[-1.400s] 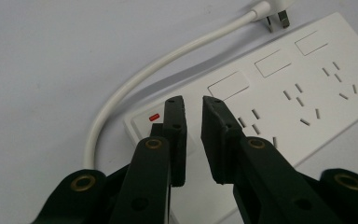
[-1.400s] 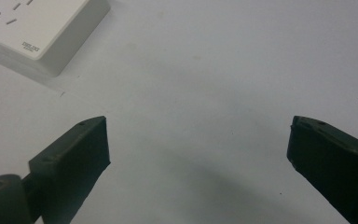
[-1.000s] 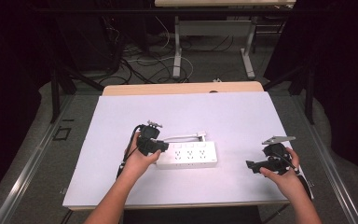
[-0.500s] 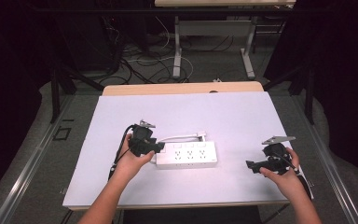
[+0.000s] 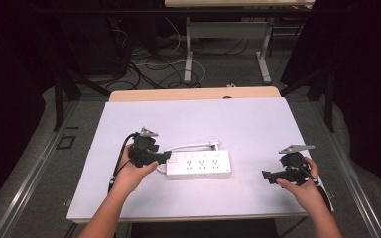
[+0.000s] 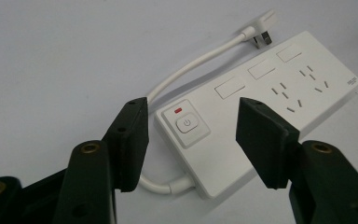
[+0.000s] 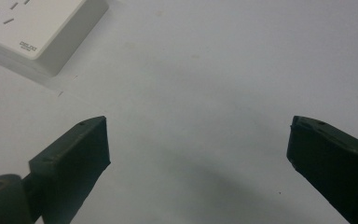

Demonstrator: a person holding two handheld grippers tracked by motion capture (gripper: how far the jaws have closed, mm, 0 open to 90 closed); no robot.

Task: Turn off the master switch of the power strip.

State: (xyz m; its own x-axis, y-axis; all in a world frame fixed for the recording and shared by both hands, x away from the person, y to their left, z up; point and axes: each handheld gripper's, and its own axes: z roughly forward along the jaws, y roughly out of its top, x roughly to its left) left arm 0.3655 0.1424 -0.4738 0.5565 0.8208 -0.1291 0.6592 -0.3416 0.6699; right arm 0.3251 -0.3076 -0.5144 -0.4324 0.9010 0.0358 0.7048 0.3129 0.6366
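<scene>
1. Right gripper (image 5: 269,175), near right of the white table (image 5: 258,124): held low over bare tabletop, jaws spread wide and released, nothing between them. In the right gripper view, only a corner of the power strip (image 7: 42,28) sits at the far left, well apart from the jaws.
2. Left gripper (image 5: 164,157), left of centre: jaws parted, gripping nothing, aimed at the left end of the power strip (image 5: 199,166).
3. In the left gripper view, the left gripper (image 6: 192,140) has its jaws either side of the strip's switch end; the power button (image 6: 187,124) with a small red mark lies in the gap between them. Contact with the strip's casing: cannot tell.
4. Power strip: white, lying flat, long side running left to right, mid-table.
5. Short white cord (image 5: 191,147) loops from the strip's left end round its far side, ending in a plug (image 5: 213,145) resting on the table just beyond the strip.
</scene>
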